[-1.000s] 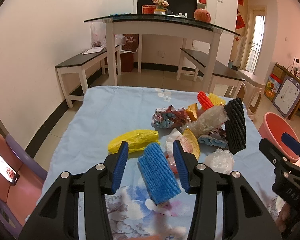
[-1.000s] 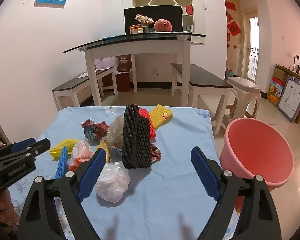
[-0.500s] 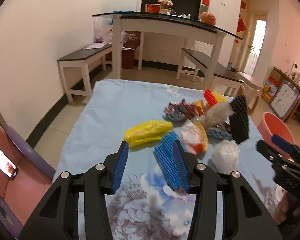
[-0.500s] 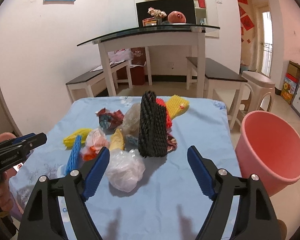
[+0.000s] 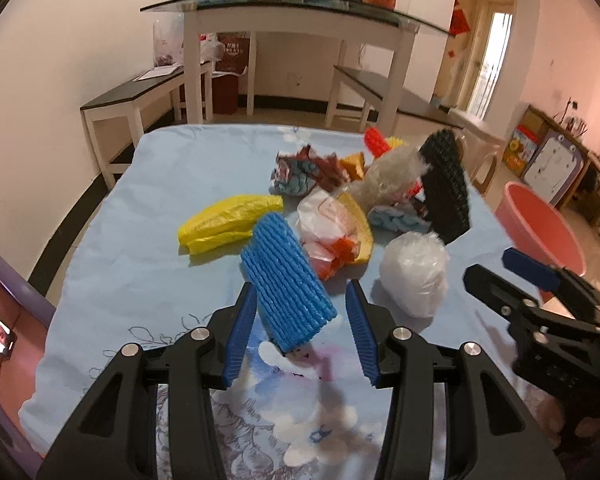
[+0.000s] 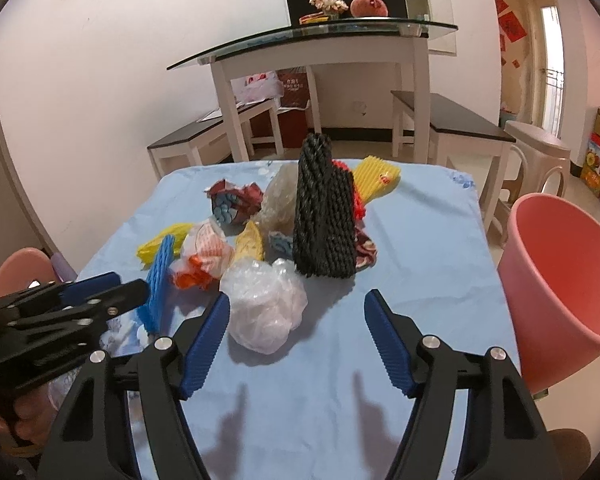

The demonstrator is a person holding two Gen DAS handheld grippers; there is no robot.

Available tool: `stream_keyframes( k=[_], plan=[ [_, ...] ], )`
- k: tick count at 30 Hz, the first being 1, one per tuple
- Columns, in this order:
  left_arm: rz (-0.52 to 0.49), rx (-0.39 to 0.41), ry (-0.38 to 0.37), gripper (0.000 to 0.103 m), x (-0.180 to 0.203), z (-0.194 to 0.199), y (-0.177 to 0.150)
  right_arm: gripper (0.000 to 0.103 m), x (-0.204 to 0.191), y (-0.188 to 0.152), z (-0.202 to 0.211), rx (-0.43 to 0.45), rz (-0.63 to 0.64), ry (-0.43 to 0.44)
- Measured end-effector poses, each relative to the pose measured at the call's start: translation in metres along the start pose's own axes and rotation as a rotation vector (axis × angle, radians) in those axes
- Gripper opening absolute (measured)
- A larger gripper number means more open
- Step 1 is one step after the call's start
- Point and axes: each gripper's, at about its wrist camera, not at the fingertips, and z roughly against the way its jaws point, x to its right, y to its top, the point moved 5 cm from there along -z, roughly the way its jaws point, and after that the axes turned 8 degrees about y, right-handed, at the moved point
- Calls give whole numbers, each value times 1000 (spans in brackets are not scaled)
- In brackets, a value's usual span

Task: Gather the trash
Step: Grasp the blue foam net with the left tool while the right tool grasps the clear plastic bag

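Observation:
A pile of trash lies on the blue-clothed table [image 5: 148, 264]. A blue foam net [image 5: 288, 280] stands between the open jaws of my left gripper [image 5: 302, 328], not touched by them; it also shows in the right wrist view [image 6: 158, 280]. A white crumpled plastic bag [image 6: 264, 308] lies just ahead of my open right gripper [image 6: 298, 340], left of its middle. A black foam net [image 6: 326, 208] stands upright behind the bag. A yellow bag [image 5: 228, 220], wrappers [image 5: 304, 168] and red and yellow nets [image 6: 376, 176] lie further back. The pink bin [image 6: 560, 264] stands at the table's right.
A glass-topped white table [image 6: 324, 40] and dark benches [image 6: 452, 120] stand behind. A beige stool [image 6: 540, 152] is by the bin. A pink chair [image 6: 20, 268] stands left of the table. The left gripper shows in the right wrist view [image 6: 60, 312].
My left gripper has come back so the blue net sits between its jaws again. My right gripper has moved forward toward the white plastic bag. Both stay open.

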Motion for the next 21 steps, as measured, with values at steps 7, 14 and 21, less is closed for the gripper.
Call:
stream_keyframes(
  k=[7,14,21],
  plan=[
    [8,-35,31,47,-10,-15,-7,65,-3,1,-15,-51,-30,68],
    [14,-40,3,21,-20,-18,-9,57,-7,2,-37,-117,-72,107],
    [40,-39,-26,8,-28,-14,-7,40,-10,-2,-50,-163,-83,103]
  ],
)
